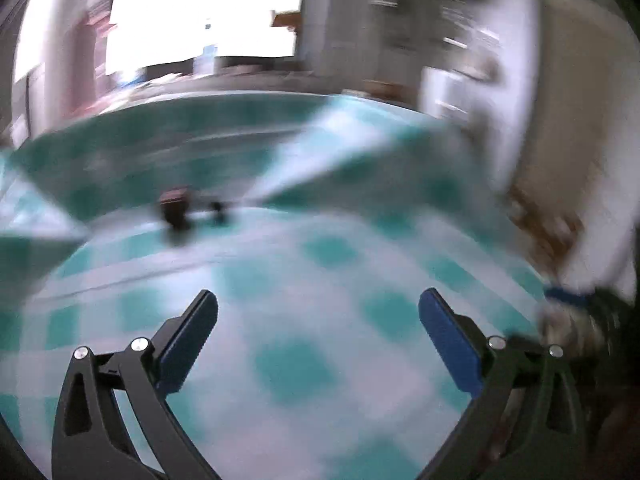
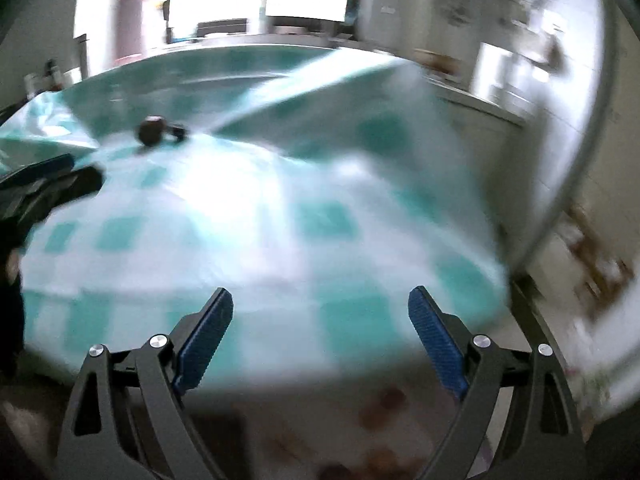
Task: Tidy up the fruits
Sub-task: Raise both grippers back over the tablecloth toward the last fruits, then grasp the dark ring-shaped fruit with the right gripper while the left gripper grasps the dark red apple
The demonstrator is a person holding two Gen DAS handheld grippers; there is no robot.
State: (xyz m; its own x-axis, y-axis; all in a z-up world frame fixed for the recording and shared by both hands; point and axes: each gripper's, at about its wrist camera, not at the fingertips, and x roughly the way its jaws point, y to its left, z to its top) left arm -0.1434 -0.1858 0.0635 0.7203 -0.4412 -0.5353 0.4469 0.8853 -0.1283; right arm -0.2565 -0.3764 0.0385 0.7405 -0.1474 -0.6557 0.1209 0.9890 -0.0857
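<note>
Both claws, left (image 1: pixel 318 336) and right (image 2: pixel 320 334), stand wide open and empty above the checked tablecloth (image 2: pixel 320 216). The only likely fruit, a dark round thing (image 2: pixel 151 131) (blurred, identity uncertain), lies far across the cloth from them. Slow down, settle the view, then approach it squarely.
</note>
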